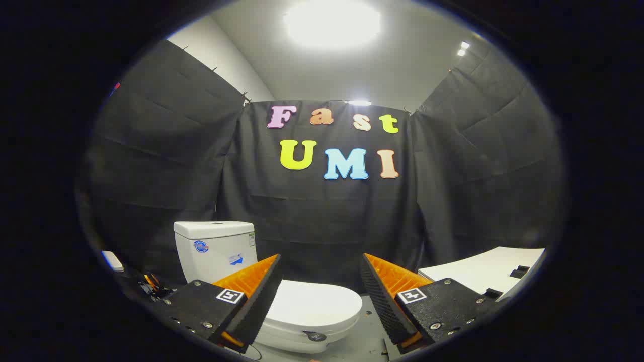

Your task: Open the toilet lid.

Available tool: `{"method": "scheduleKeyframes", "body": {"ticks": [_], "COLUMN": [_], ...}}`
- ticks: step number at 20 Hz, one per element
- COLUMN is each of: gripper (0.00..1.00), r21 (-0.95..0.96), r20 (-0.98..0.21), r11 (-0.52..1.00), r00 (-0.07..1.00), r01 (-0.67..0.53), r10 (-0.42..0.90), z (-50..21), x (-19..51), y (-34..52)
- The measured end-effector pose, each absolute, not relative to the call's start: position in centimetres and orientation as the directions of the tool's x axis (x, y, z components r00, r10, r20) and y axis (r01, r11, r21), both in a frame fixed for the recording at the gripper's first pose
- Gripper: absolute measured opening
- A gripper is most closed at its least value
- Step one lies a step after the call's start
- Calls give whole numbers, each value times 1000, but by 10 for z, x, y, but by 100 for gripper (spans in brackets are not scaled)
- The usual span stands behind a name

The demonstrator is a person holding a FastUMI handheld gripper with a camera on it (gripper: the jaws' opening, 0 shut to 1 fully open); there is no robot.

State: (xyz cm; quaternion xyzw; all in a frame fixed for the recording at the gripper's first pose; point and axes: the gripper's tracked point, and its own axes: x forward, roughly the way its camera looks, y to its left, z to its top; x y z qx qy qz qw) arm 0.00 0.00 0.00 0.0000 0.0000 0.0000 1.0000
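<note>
White toilet lid [312, 304] lies closed below the gripper [320, 286], fingers apart and empty; next, reach its front edge.

The gripper [320, 291] is held level and facing forward, its two fingers [259, 296] spread wide apart with a clear gap between them. Nothing is caught between the fingers and neither one touches anything; they hang free in the air.

We see the white toilet lid [312, 305] lying shut and flat over the bowl, below the white cistern [216, 249].
</note>
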Motion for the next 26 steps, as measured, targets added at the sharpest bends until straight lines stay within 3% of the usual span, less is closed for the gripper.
{"method": "scheduleKeyframes", "body": {"ticks": [14, 26], "gripper": [95, 94], "r21": [-66, 182], "r20": [-36, -16], "r11": [998, 981], "r00": [999, 998], "r01": [-12, 63], "r10": [9, -61], "z": [-18, -54], "x": [1, 14], "y": [17, 12]}}
